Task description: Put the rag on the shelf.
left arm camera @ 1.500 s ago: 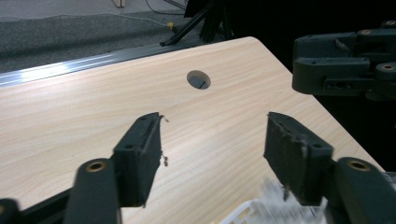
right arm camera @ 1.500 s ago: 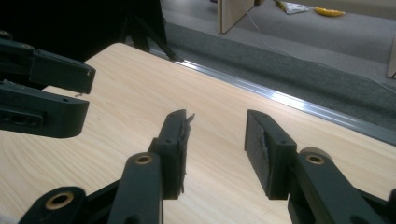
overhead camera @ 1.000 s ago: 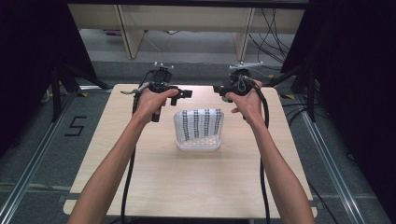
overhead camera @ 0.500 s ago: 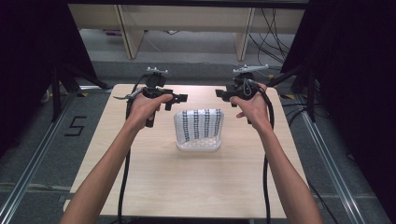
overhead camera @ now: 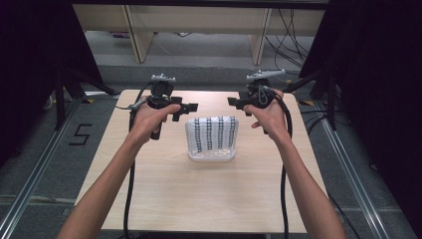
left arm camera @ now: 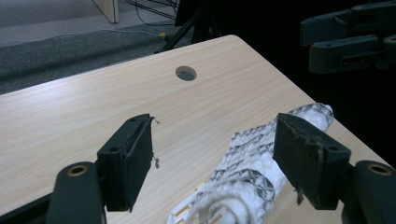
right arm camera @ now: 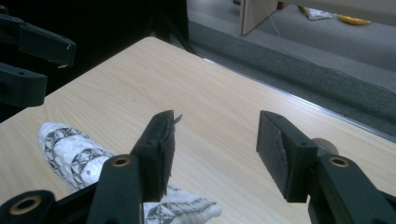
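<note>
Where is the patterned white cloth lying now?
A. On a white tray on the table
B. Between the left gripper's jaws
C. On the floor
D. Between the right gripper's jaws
A: the patterned cloth rests on a white tray mid-table, clear of both grippers.

Even overhead light brightens the table (overhead camera: pixel 209 199); dark surroundings, soft focus, little shadow.

Desk (overhead camera: pixel 199 199): pale wood grain, light beige. Cloth (overhead camera: pixel 212 134): white, banded with rows of black geometric triangle motifs; sits in a white tray (overhead camera: pixel 211 157). Left gripper (overhead camera: pixel 183 110) and right gripper (overhead camera: pixel 238 102): black jaws, grey plates on top, black cables. Floor (overhead camera: pixel 30 164): dark grey carpet, a white "5" marked near the desk's left edge.
</note>
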`<state>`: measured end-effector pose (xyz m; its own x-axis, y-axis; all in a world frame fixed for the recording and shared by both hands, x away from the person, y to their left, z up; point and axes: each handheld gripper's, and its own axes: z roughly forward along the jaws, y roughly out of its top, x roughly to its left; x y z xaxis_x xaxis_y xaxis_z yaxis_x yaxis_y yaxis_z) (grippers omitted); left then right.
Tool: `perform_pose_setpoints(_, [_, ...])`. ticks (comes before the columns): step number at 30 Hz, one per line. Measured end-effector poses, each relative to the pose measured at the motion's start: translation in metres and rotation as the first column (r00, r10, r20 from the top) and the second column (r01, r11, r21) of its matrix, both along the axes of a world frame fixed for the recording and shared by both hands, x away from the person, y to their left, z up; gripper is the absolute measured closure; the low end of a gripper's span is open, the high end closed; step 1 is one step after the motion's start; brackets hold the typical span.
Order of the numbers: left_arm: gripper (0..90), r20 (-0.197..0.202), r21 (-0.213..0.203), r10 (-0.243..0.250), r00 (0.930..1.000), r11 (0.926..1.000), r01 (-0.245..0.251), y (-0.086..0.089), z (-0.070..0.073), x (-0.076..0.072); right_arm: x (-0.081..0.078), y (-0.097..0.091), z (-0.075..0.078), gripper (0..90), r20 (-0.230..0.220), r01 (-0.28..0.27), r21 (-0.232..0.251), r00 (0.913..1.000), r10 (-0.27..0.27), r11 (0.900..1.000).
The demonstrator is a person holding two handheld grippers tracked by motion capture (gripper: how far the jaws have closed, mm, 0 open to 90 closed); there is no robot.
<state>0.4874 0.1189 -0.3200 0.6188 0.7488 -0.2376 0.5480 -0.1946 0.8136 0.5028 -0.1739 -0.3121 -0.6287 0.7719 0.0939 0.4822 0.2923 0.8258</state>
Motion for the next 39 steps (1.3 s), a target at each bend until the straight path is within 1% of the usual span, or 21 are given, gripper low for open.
perform_pose_setpoints(4, [27.2, 0.006, -0.008, 0.012, 0.9999, 0.9999, -0.012, 0.001, -0.002, -0.005, -0.003, 0.0, 0.0, 46.2, 0.001, -0.008, 0.016, 1.0, 0.008, 0.9998])
perform_pose_setpoints(6, [26.5, 0.008, 0.006, 0.0, 1.0, 1.0, 0.0, 0.003, -0.002, -0.007, -0.006, 0.0, -0.001, 44.6, 0.0, -0.016, 0.015, 0.9999, 0.016, 0.9998])
perform_pose_setpoints(7, [26.2, 0.009, 0.001, 0.0, 1.0, 1.0, 0.0, 0.005, -0.003, -0.01, -0.006, -0.001, -0.001, 43.8, 0.012, -0.016, 0.007, 0.9998, 0.016, 0.9999])
perform_pose_setpoints(8, [25.6, 0.011, -0.002, 0.002, 0.9999, 1.0, -0.002, 0.005, -0.003, -0.011, -0.009, -0.001, -0.001, 42.8, 0.001, -0.012, 0.027, 0.9999, 0.012, 0.9996])
perform_pose_setpoints(10, [25.1, 0.011, -0.014, -0.007, 0.9999, 0.9999, 0.007, 0.008, -0.003, -0.015, -0.011, -0.002, -0.001, 40.7, 0.004, -0.014, 0.025, 0.9999, 0.014, 0.9996])
perform_pose_setpoints(11, [25.0, 0.011, -0.025, -0.007, 0.9999, 0.9997, 0.008, 0.008, -0.004, -0.016, -0.011, -0.004, -0.001, 39.8, 0.018, -0.025, 0.009, 0.9995, 0.025, 0.9996])
perform_pose_setpoints(12, [24.8, 0.014, -0.027, -0.007, 0.9999, 0.9996, 0.008, 0.009, -0.004, -0.018, -0.013, -0.003, -0.001, 38.9, 0.009, -0.019, 0.03, 0.9998, 0.019, 0.9994])
perform_pose_setpoints(14, [24.4, 0.019, -0.025, -0.01, 0.9998, 0.9996, 0.011, 0.01, -0.004, -0.023, -0.016, -0.004, -0.001, 37.0, 0.01, -0.021, 0.029, 0.9997, 0.021, 0.9993])
perform_pose_setpoints(23, [23.2, 0.037, -0.021, -0.024, 0.999, 0.9995, 0.025, 0.016, -0.006, -0.041, -0.03, -0.002, 0.0, 35.0, 0.005, -0.049, 0.037, 0.9988, 0.049, 0.9981])
perform_pose_setpoints(24, [23.2, 0.034, -0.029, -0.029, 0.999, 0.9991, 0.03, 0.017, -0.006, -0.043, -0.031, -0.001, -0.001, 34.9, 0.016, -0.054, 0.044, 0.9985, 0.053, 0.9976])
perform_pose_setpoints(25, [23.2, 0.033, -0.032, -0.036, 0.9988, 0.9988, 0.037, 0.018, -0.007, -0.044, -0.034, -0.001, 0.0, 34.9, 0.002, -0.051, 0.043, 0.9987, 0.051, 0.9978])
perform_pose_setpoints(26, [23.1, 0.035, -0.034, -0.038, 0.9986, 0.9987, 0.039, 0.019, -0.008, -0.046, -0.033, -0.002, -0.001, 34.8, 0.021, -0.066, 0.033, 0.9976, 0.065, 0.9973])
perform_pose_setpoints(27, [23.1, 0.041, -0.029, -0.031, 0.9987, 0.9991, 0.032, 0.02, -0.009, -0.049, -0.036, -0.001, -0.001, 34.6, 0.009, -0.064, 0.044, 0.9979, 0.064, 0.9969])
perform_pose_setpoints(29, [23.0, 0.038, -0.04, -0.039, 0.9985, 0.9984, 0.041, 0.022, -0.011, -0.052, -0.038, -0.002, -0.001, 34.4, 0.035, -0.073, 0.026, 0.9968, 0.072, 0.997])
perform_pose_setpoints(30, [23.0, 0.039, -0.039, -0.04, 0.9985, 0.9984, 0.041, 0.023, -0.011, -0.055, -0.041, -0.001, 0.0, 34.4, 0.01, -0.071, 0.039, 0.9974, 0.071, 0.9967])
perform_pose_setpoints(32, [22.8, 0.047, -0.033, -0.035, 0.9983, 0.9988, 0.037, 0.024, -0.013, -0.058, -0.042, -0.001, -0.001, 34.1, 0.031, -0.091, 0.034, 0.9955, 0.09, 0.9953])
perform_pose_setpoints(33, [22.8, 0.047, -0.033, -0.035, 0.9983, 0.9988, 0.037, 0.024, -0.013, -0.058, -0.044, 0.0, 0.0, 34.1, 0.012, -0.084, 0.038, 0.9964, 0.084, 0.9958])
perform_pose_setpoints(34, [22.7, 0.048, -0.029, -0.038, 0.9981, 0.9988, 0.039, 0.027, -0.014, -0.063, -0.045, -0.002, 0.0, 33.8, 0.037, -0.092, 0.024, 0.9951, 0.091, 0.9955])
perform_pose_setpoints(37, [22.6, 0.048, -0.034, -0.045, 0.9978, 0.9983, 0.046, 0.031, -0.017, -0.067, -0.049, -0.001, -0.001, 33.5, 0.016, -0.087, 0.03, 0.9962, 0.086, 0.9958])
perform_pose_setpoints(38, [22.6, 0.052, -0.039, -0.04, 0.9979, 0.9984, 0.042, 0.031, -0.018, -0.069, -0.05, -0.001, -0.002, 33.5, 0.016, -0.087, 0.038, 0.9962, 0.086, 0.9955])
perform_pose_setpoints(39, [22.6, 0.049, -0.042, -0.042, 0.9979, 0.9981, 0.044, 0.033, -0.019, -0.071, -0.05, -0.002, -0.002, 33.5, 0.029, -0.093, 0.021, 0.9954, 0.092, 0.9955])
